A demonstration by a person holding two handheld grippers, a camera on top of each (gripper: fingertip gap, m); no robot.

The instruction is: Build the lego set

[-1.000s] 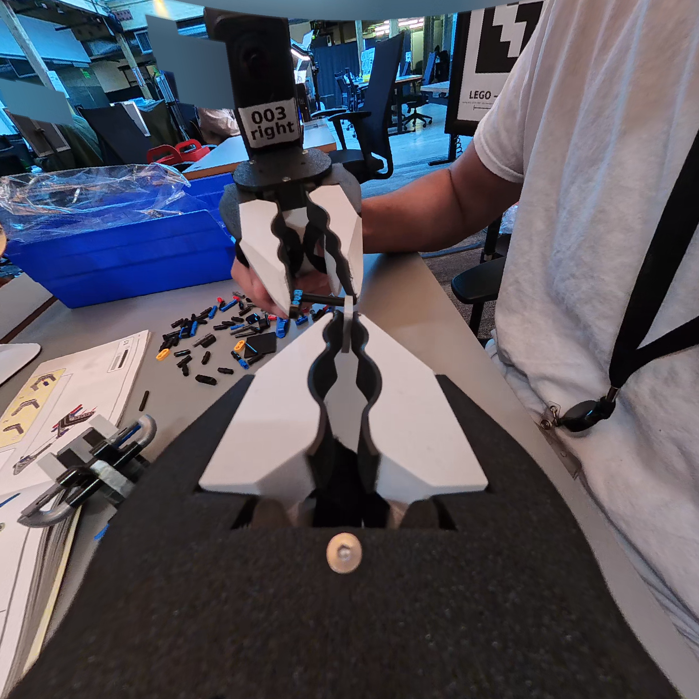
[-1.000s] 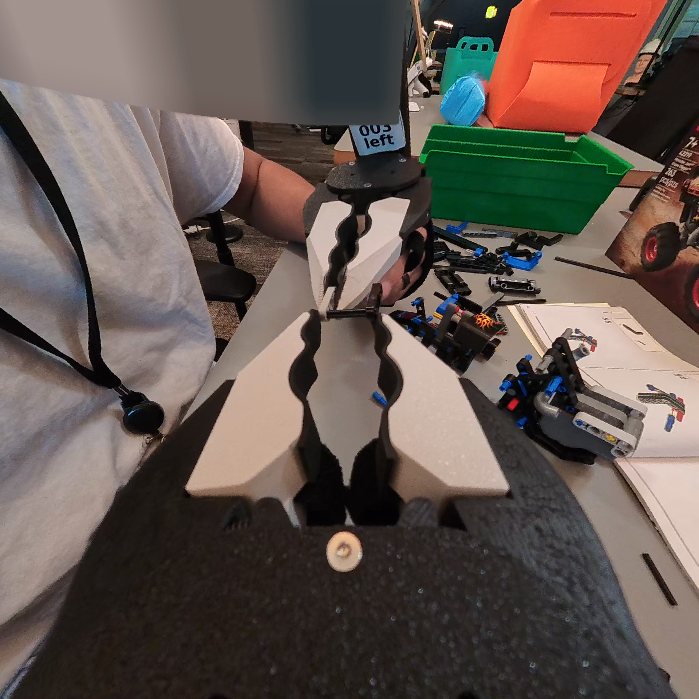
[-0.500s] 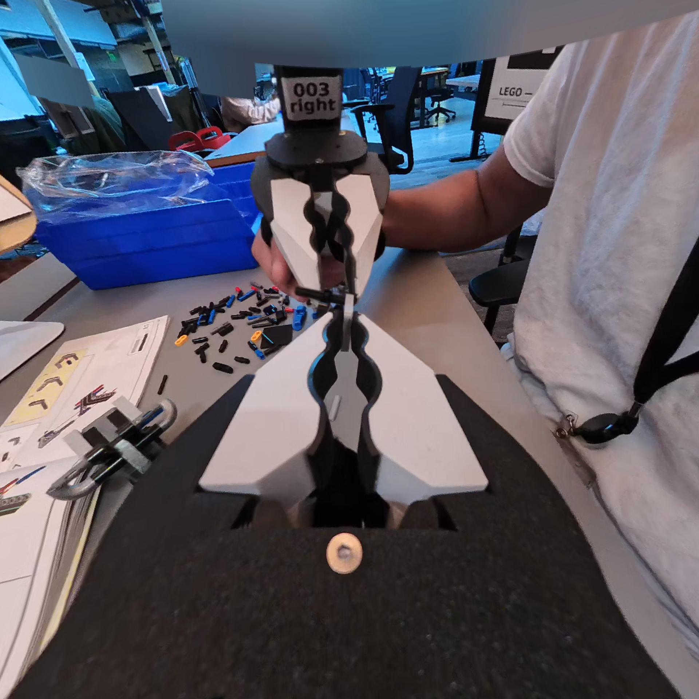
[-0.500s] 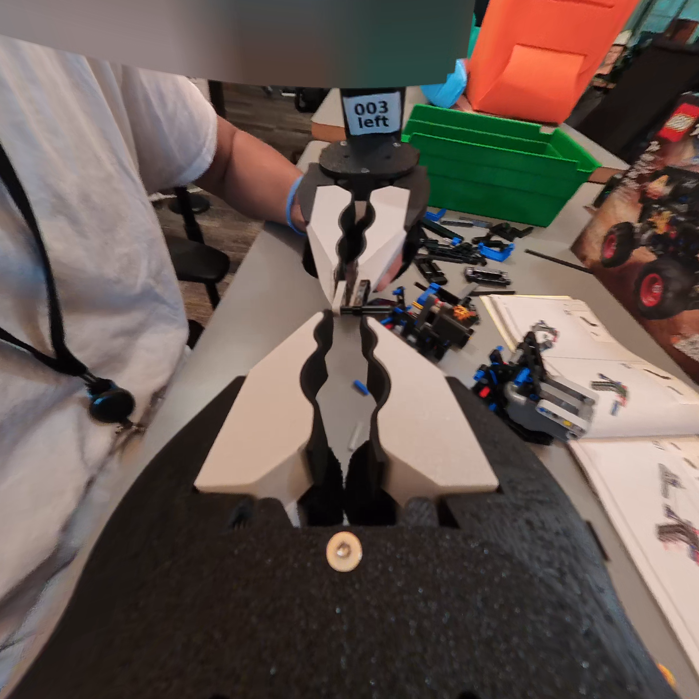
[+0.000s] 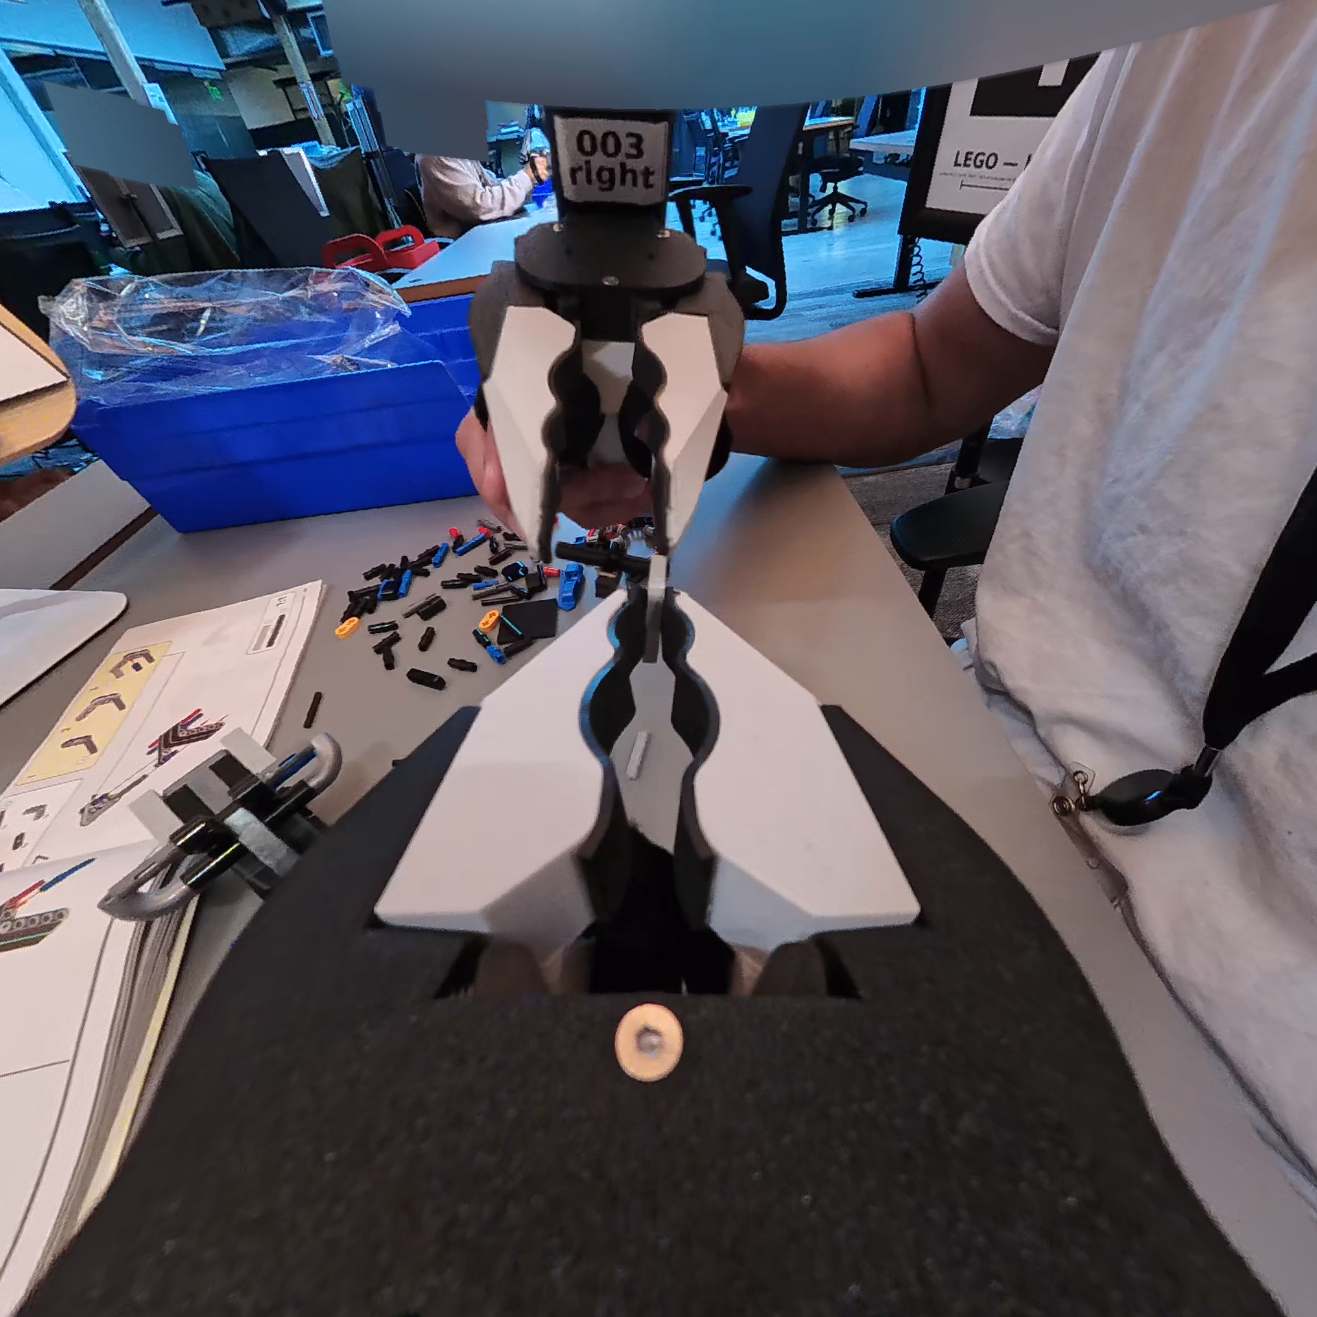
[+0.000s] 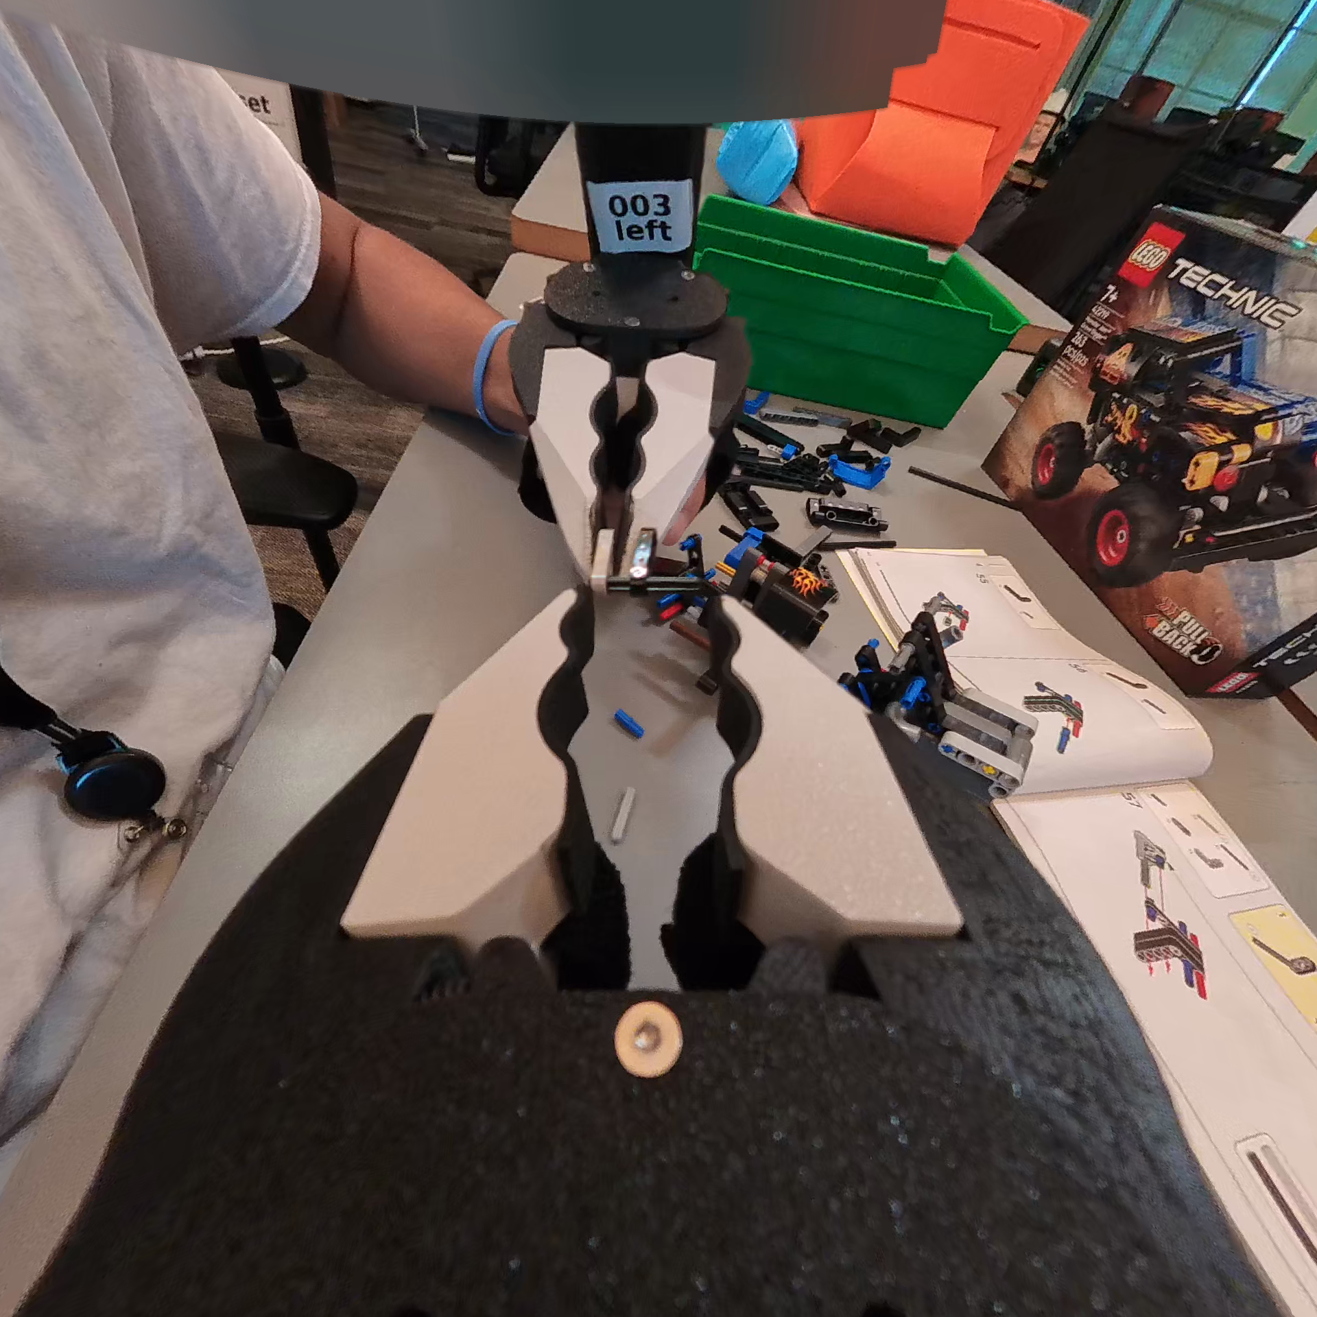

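The left gripper (image 5: 652, 606), mid-frame, pinches a light, stiff grey plastic beam (image 5: 654, 606) (edge-held, slippery); the right gripper (image 6: 652, 606) gapes around its thin black axle (image 6: 659, 583).

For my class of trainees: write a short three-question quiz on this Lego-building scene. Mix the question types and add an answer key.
1. True or false: the left gripper is shut on a pale grey piece.
2. In the left wrist view, the bin behind the scattered small parts is: A blue, B yellow, C red.
3. In one word, how does the right gripper stand: open or shut?

Key
1. True.
2. A.
3. Open: its jaws stand apart.
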